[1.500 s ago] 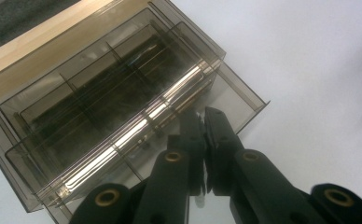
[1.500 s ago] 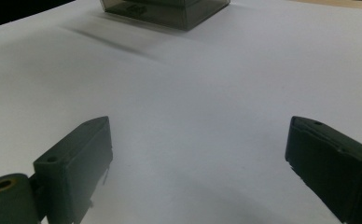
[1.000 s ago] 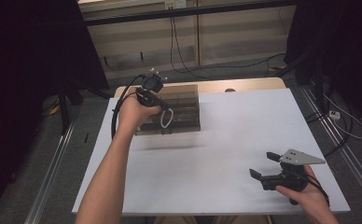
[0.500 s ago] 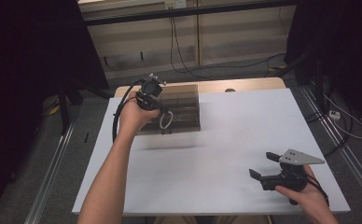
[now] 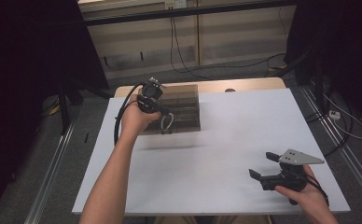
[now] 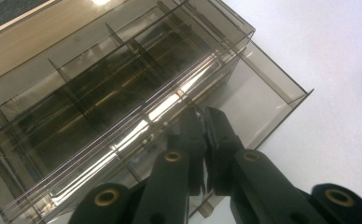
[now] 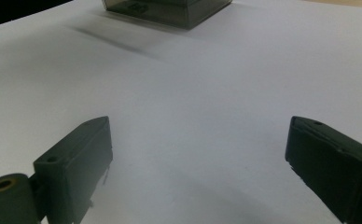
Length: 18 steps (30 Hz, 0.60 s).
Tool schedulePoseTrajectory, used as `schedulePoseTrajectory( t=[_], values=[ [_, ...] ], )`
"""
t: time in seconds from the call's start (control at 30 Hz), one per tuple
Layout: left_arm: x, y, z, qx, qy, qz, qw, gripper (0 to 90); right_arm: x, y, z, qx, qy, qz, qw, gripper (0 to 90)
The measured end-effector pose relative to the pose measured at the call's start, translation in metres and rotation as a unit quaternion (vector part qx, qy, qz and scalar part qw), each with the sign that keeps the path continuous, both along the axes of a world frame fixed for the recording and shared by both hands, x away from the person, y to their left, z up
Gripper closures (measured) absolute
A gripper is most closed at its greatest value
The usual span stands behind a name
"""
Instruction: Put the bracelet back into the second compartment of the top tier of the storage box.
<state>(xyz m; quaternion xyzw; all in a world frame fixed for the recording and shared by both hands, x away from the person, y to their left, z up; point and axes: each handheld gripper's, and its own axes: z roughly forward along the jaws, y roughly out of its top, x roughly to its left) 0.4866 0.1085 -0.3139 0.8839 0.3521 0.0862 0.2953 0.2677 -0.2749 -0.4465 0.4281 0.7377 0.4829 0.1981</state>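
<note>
A smoky see-through plastic box (image 5: pixel 184 105) with divided compartments stands at the back left of the white table (image 5: pixel 235 135). My left gripper (image 5: pixel 166 125) reaches down over its front left side. In the left gripper view, the left gripper (image 6: pixel 202 121) has its jaws pressed together on a thin clear edge of the box (image 6: pixel 100 98). Whether that edge is a lid or a wall I cannot tell. My right gripper (image 5: pixel 263 164) is held low near the front right corner, open with nothing between its jaws. In the right gripper view, the right gripper (image 7: pixel 200 135) faces the box (image 7: pixel 170 9) far across the table.
A faint shadow lies on the table just in front of the box. A wooden strip (image 5: pixel 244 85) runs along the table's back edge. Cables (image 5: pixel 184 56) trail on the floor behind, and dark stands flank both sides.
My left hand has shifted only slightly at the box. The shadow in front of the box has spread a little toward the near side. The right gripper has not moved.
</note>
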Motion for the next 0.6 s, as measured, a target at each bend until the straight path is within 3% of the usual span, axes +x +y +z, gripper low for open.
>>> schedulePoseTrajectory(
  t=[0.23, 0.6],
  values=[
    [0.0009, 0.0005, -0.0054, -0.006, 0.007, 0.0, 1.0, 87.3, -0.0001, -0.0002, -0.0001, -0.001, 0.0, 0.0, 1.0, 6.9],
    [0.0027, 0.001, -0.0099, -0.006, 0.002, 0.003, 1.0, 87.1, -0.0002, -0.0007, -0.0003, -0.001, 0.0, 0.0, 1.0, 6.9]
  ],
)
